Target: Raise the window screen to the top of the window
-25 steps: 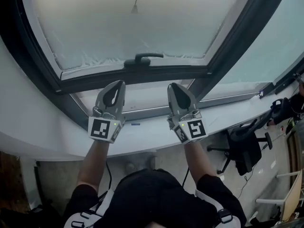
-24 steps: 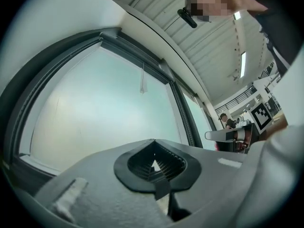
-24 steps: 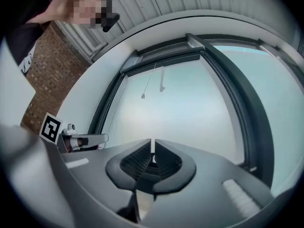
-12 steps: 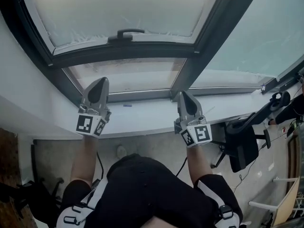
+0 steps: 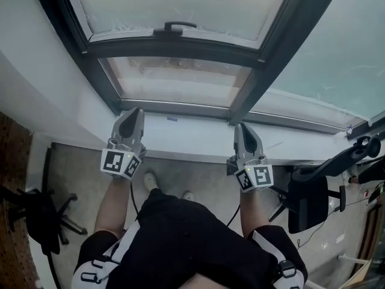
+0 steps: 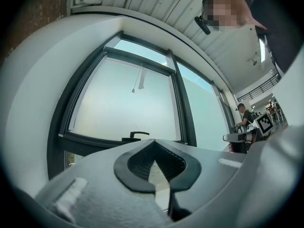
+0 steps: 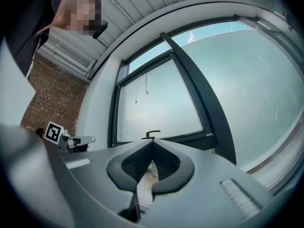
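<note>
Now that both have sunk from the window [image 5: 180, 50], left tool [image 5: 135, 111] and right tool [image 5: 242, 127] sit closed

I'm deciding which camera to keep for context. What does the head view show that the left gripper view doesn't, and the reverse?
Only the head view: the wearer's forearms, the white windowsill, the floor and a black office chair. Only the left gripper view: the ribbed ceiling, a pull cord hanging at the pane, and a distant bystander at the right. Both: the left tool, shut and empty, and the frosted window with its dark frame and black handle.
</note>
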Available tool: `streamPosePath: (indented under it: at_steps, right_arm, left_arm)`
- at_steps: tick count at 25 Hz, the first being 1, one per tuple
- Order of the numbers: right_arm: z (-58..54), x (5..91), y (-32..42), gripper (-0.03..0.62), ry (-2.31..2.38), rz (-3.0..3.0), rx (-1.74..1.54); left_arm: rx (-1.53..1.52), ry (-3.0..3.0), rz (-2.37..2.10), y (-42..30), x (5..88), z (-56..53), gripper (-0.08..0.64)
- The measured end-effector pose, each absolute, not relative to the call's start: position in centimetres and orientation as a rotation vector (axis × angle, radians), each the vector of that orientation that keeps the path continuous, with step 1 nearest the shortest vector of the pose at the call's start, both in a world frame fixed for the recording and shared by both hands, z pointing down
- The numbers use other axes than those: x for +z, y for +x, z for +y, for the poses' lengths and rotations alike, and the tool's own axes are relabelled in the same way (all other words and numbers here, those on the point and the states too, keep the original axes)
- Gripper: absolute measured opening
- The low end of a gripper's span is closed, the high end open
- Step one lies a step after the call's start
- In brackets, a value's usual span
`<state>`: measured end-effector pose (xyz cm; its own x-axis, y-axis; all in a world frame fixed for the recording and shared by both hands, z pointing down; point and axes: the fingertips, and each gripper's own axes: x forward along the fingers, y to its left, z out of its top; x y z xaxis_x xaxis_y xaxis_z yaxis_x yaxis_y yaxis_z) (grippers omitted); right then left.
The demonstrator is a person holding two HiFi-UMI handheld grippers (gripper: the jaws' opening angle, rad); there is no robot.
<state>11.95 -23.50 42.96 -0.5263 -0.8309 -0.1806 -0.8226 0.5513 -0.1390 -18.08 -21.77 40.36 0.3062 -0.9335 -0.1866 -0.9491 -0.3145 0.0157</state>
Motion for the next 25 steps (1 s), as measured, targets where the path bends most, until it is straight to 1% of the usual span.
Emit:
streamPosePath:
  at_steps: [9,25]
  right_arm:
    - [-21.9,44.3,11.6,0.004,-1.428,2.542,-0.083]
    - [-20.5,45.0,5.3,0.003,-1.437,2.553,-0.095]
  left_arm:
    - [0.285,-2.494,1.869,-19.4,43.0,-19.1,0.005]
    - [0.274,-2.529,1.817,-23.2,43.2,-18.1,0.005]
